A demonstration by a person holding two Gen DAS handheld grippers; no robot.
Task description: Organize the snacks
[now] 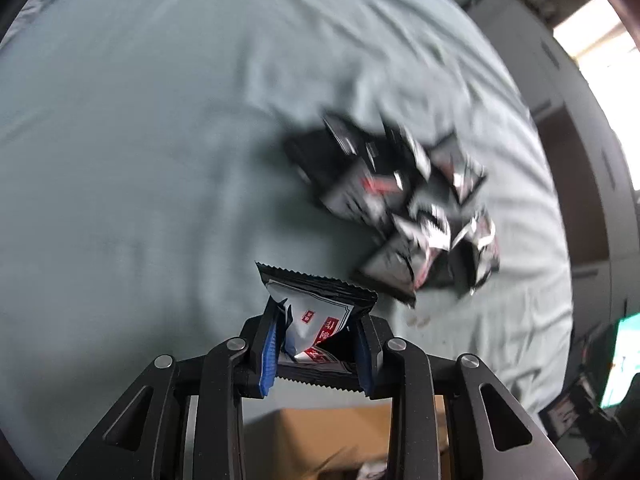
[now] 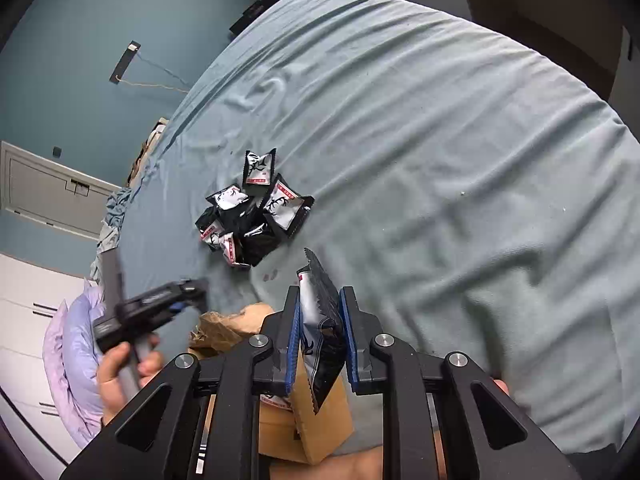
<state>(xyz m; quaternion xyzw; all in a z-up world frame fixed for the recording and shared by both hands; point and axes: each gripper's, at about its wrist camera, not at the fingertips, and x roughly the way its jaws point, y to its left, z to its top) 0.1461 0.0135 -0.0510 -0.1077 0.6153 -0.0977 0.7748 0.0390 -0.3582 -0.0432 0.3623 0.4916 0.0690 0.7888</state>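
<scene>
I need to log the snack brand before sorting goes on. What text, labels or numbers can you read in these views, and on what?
Nothing can be read in full.
Snack packet in the left hand-held gripper: red labels with white characters, upside down and partly hidden, unreadable.
Snack packet in the right hand-held gripper: no text visible.
Pile of packets on the bed sheet: red label strips, too small.

Two grippers (image 1: 316,344), several snack packets (image 2: 256,216), one box (image 2: 320,432)

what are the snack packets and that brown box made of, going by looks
Snack packets: seemingly glossy plastic or foil film, judging by bright glints, crinkles and zigzag sealed edges. Brown box: probably matte cardboard, with a flat tan surface, folded edges and no shine.
</scene>
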